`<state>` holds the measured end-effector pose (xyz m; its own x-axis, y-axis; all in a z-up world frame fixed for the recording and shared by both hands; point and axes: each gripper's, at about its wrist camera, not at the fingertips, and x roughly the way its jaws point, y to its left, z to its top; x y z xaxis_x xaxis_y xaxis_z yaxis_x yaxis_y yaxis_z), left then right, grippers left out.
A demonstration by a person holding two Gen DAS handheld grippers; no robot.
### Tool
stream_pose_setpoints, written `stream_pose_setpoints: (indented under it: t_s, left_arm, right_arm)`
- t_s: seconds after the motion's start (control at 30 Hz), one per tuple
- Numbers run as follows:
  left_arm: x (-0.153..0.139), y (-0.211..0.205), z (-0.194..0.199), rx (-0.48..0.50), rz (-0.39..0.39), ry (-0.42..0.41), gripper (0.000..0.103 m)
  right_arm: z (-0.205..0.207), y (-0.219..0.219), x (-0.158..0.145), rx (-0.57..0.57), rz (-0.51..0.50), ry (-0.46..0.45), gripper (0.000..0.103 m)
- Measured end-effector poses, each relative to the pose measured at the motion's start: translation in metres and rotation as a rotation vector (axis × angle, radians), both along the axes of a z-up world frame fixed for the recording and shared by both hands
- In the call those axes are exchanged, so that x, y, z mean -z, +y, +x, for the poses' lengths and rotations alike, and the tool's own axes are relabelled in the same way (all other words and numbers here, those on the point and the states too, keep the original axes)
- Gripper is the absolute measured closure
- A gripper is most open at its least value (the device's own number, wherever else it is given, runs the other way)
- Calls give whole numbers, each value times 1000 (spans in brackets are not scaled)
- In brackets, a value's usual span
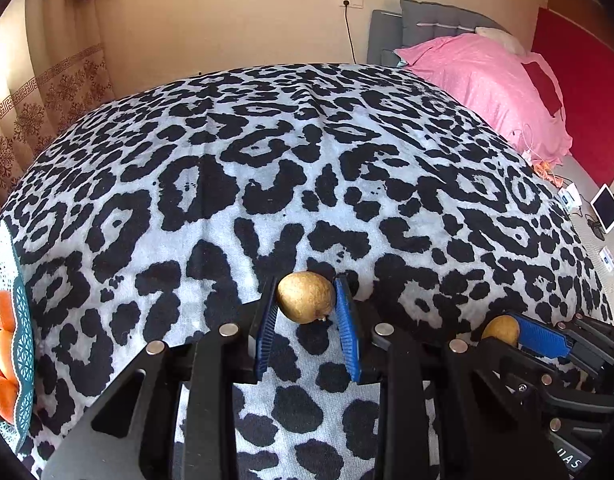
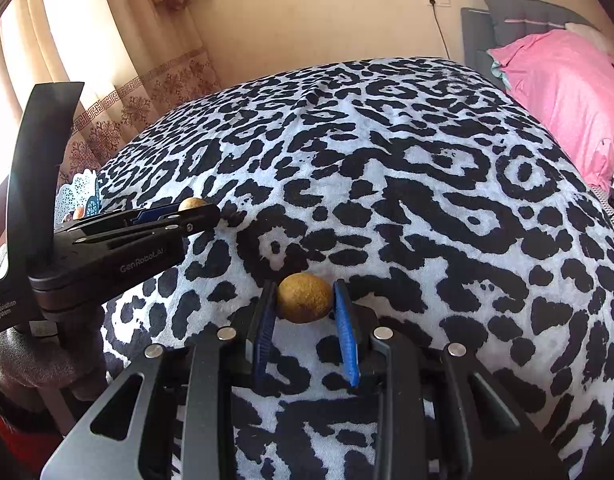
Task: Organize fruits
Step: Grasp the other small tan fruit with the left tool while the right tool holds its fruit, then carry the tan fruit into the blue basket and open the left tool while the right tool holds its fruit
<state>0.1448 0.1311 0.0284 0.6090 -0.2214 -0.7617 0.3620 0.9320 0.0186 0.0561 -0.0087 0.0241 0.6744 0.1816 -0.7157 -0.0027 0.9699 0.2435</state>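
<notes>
My left gripper (image 1: pixel 306 298) is shut on a small brown-yellow fruit (image 1: pixel 305 297), held between its blue pads above the leopard-print cloth (image 1: pixel 267 160). My right gripper (image 2: pixel 305 299) is shut on a second, similar brown fruit (image 2: pixel 305 298). In the left wrist view the right gripper (image 1: pixel 507 330) shows at lower right with its fruit (image 1: pixel 500 330). The right wrist view has the left gripper (image 2: pixel 195 210) at the left with its fruit (image 2: pixel 192 203) peeking over the fingers. A teal perforated basket (image 1: pixel 23 344) at the far left holds several oranges (image 1: pixel 3 352).
The leopard-print cloth covers a wide raised surface ahead. A bed with a pink blanket (image 1: pixel 487 80) lies to the right, with a tablet (image 1: pixel 607 208) and cables beside it. Patterned curtains (image 2: pixel 107 120) hang at the left. The basket's rim (image 2: pixel 81 196) shows behind the left gripper.
</notes>
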Motion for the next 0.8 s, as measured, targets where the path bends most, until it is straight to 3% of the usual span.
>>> stream_pose_setpoints:
  t_s: [0.8]
  left_arm:
    - [-29, 33, -36, -53, -2, -86, 74]
  right_arm:
    - [-2, 7, -1, 11, -68, -11, 74]
